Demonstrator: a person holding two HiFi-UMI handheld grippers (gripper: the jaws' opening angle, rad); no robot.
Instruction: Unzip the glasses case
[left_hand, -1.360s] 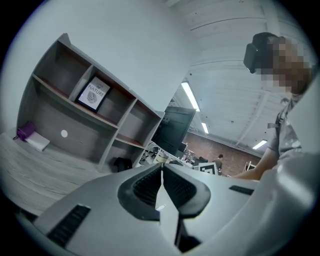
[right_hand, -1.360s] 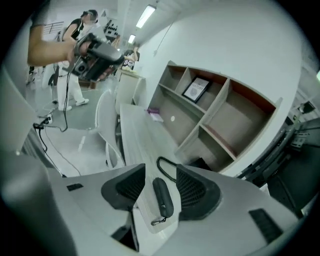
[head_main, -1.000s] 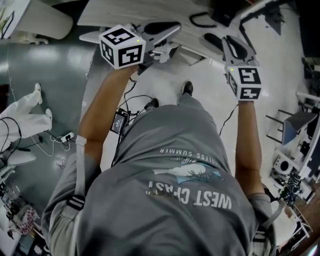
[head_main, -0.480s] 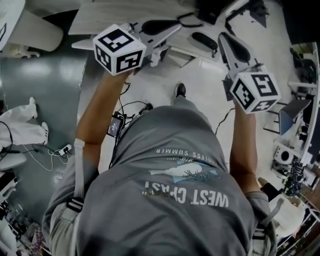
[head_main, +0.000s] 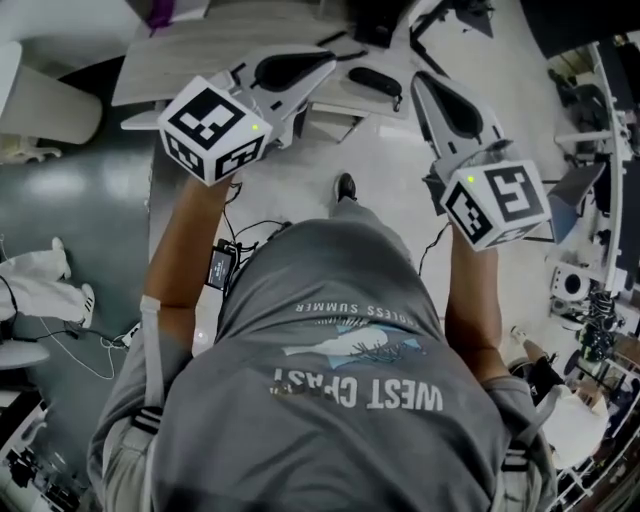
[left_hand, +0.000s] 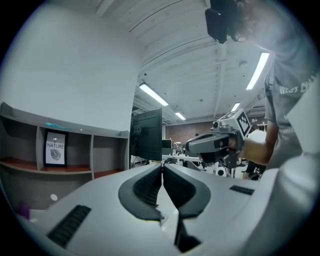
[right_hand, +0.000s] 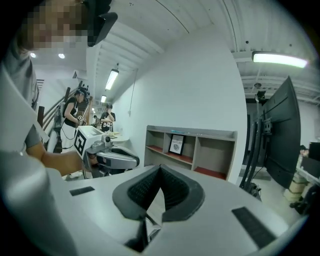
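Note:
My left gripper (head_main: 333, 63) is held up over the near edge of a pale table (head_main: 190, 55), with its jaws shut and nothing between them. In its own view the left gripper (left_hand: 162, 168) points level at the room, its pads pressed together. My right gripper (head_main: 418, 80) is raised beside it, also shut and empty, and the right gripper (right_hand: 160, 170) shows its pads meeting at the tip. A dark oblong thing (head_main: 375, 82), perhaps the glasses case, lies on the table between the two tips. Neither gripper touches it.
A shelf unit with a framed print (left_hand: 55, 152) stands against the white wall, and a dark monitor (right_hand: 282, 135) is beside it. Cables (head_main: 250, 215) trail on the floor by the person's foot. Other people (right_hand: 75, 117) stand far back.
Both grippers have risen toward the head camera, so their marker cubes look larger. The left cube has drifted left and the right cube right and lower in the picture.

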